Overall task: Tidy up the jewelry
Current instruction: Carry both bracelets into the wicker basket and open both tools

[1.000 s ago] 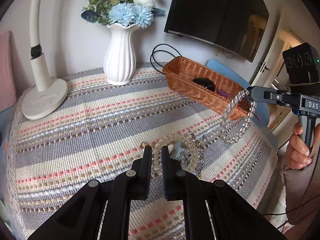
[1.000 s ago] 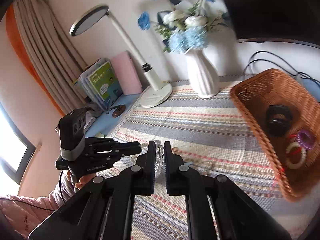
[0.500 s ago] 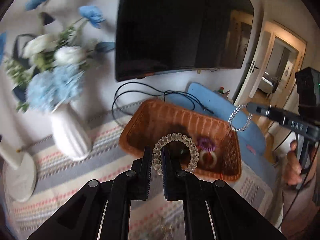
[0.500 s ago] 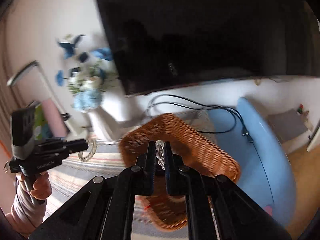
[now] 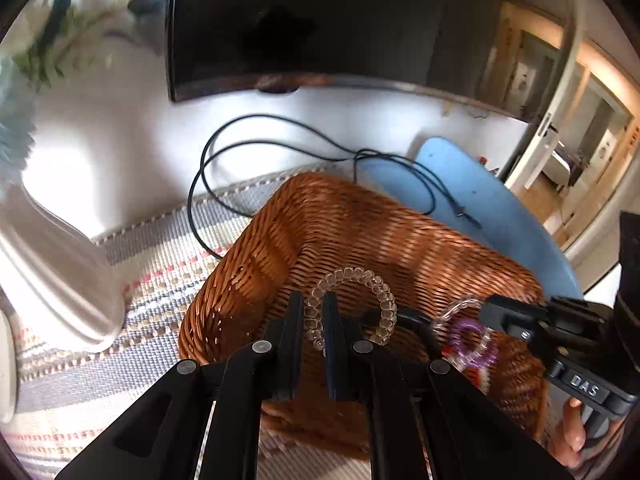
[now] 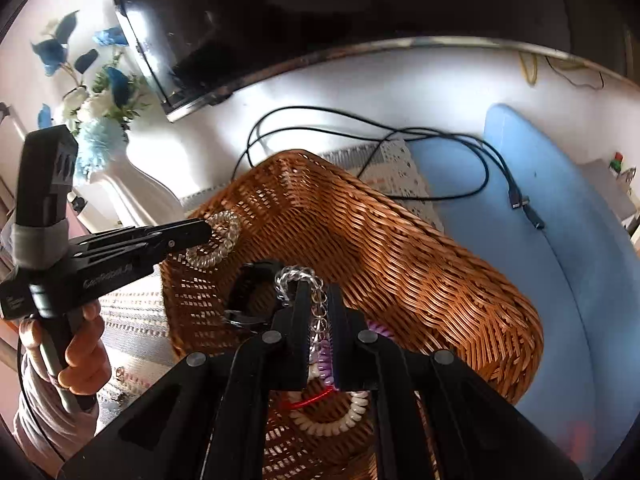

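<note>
A: From the left wrist view I see my left hand-held gripper (image 5: 313, 322) clenched on a clear coil bracelet (image 5: 352, 304). One side of the loop is pinched between the fingers, and the rest arches up and to the right, hanging over the inside of the wicker basket (image 5: 280, 240).

B: And the other one?

A: My right hand-held gripper (image 6: 318, 312) is clamped on a crystal bead bracelet (image 6: 298, 278). The beads run down between the fingers and curl over the left fingertip. It also sits over the basket's interior, above what lies in there.

B: What lies in there?

A: In the right wrist view, a black ring-shaped piece (image 6: 252, 284) sits near the left wall, a purple coil (image 6: 322, 362) shows between the fingers, and a cream coil bracelet (image 6: 336, 416) with a red thread (image 6: 310, 400) lies closer to me. I can't tell whether the crystal beads touch any of them.

B: Where's the basket?

A: On the striped cloth (image 5: 140, 280) over the counter, beside a white vase (image 6: 124, 192) of blue flowers (image 6: 96, 140). A black cable (image 6: 360, 128) trails behind it under a dark screen (image 5: 320, 20). A hand (image 6: 76, 356) grips the left tool's handle.
</note>
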